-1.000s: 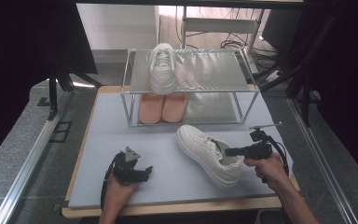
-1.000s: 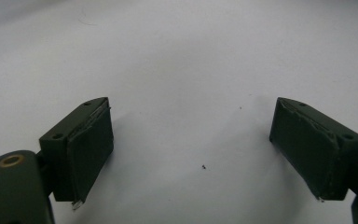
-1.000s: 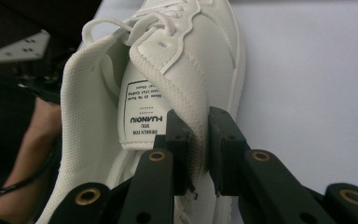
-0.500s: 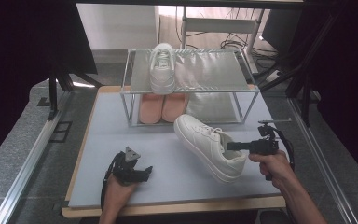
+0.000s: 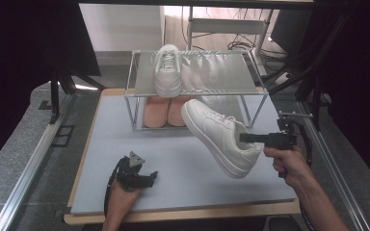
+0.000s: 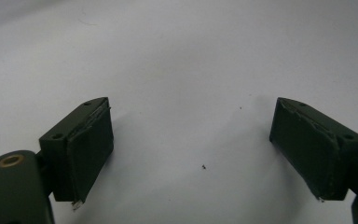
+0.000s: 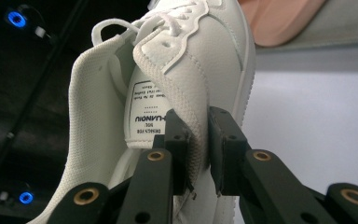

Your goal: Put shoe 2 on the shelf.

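Note:
A white sneaker (image 5: 219,134) hangs in the air above the grey mat (image 5: 173,166), toe pointing toward the rack. My right gripper (image 5: 246,137) is shut on the collar at its heel; in the right gripper view the jaws pinch the padded collar edge of that white sneaker (image 7: 196,70), one jaw inside by the size label and one outside. A second white sneaker (image 5: 167,70) sits on the top shelf of the metal rack (image 5: 250,92), at its left. My left gripper (image 5: 147,179) rests low on the mat near the front edge, open, with bare mat between its fingers (image 6: 86,149).
A pair of pink shoes (image 5: 166,111) lies on the rack's lower level. The right part of the top shelf is bare. Metal rails run along both sides of the table, with dark frame posts behind.
The right gripper has risen with the white sneaker, lifting it off the mat and nearer the rack. The left gripper has stayed put.

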`<state>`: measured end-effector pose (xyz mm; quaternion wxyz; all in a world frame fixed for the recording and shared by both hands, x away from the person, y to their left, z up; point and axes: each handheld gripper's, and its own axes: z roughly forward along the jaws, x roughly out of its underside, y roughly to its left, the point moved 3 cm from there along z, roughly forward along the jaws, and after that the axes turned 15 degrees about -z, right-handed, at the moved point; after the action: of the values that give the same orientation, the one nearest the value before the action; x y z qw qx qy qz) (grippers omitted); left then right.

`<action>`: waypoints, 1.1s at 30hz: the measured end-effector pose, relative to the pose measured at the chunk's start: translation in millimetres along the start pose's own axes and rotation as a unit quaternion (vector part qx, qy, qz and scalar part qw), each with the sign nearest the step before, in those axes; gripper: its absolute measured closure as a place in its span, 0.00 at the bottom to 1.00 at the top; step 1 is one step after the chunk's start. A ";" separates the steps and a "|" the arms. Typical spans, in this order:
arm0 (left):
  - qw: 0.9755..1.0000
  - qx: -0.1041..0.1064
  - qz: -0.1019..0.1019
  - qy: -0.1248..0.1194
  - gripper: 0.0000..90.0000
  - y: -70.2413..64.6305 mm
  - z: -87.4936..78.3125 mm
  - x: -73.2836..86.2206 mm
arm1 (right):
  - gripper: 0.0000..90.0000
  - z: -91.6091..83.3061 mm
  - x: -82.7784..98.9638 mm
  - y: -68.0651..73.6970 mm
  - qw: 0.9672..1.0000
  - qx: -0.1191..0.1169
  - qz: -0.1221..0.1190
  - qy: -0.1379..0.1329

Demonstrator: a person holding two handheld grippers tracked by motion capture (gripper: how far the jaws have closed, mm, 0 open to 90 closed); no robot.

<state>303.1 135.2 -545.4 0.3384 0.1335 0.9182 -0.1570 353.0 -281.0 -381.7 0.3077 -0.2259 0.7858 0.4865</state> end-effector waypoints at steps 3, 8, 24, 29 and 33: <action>1.000 0.000 0.000 0.001 0.15 0.0 -0.2 0.0 | 0.88 -2.1 -5.8 1.4 1.000 -0.008 0.007 -0.015; 1.000 0.000 0.000 0.001 0.15 0.1 -0.2 0.0 | 0.88 -3.2 -16.6 5.4 0.999 -0.014 0.015 -0.037; 1.000 0.001 -0.001 0.001 0.15 -0.1 -0.1 0.0 | 0.88 9.5 -60.2 3.9 0.993 -0.013 0.049 -0.108; 1.000 0.001 -0.001 0.000 0.15 -0.1 0.0 0.0 | 0.88 19.2 -73.4 -1.6 0.991 -0.001 0.057 -0.125; 1.000 0.001 -0.001 0.000 0.15 -0.1 0.0 0.0 | 0.88 27.7 -83.8 -5.6 0.988 0.013 0.063 -0.137</action>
<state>303.1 135.1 -545.5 0.3383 0.1330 0.9181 -0.1581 423.4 -253.7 -335.6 0.3844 -0.1024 0.7552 0.5210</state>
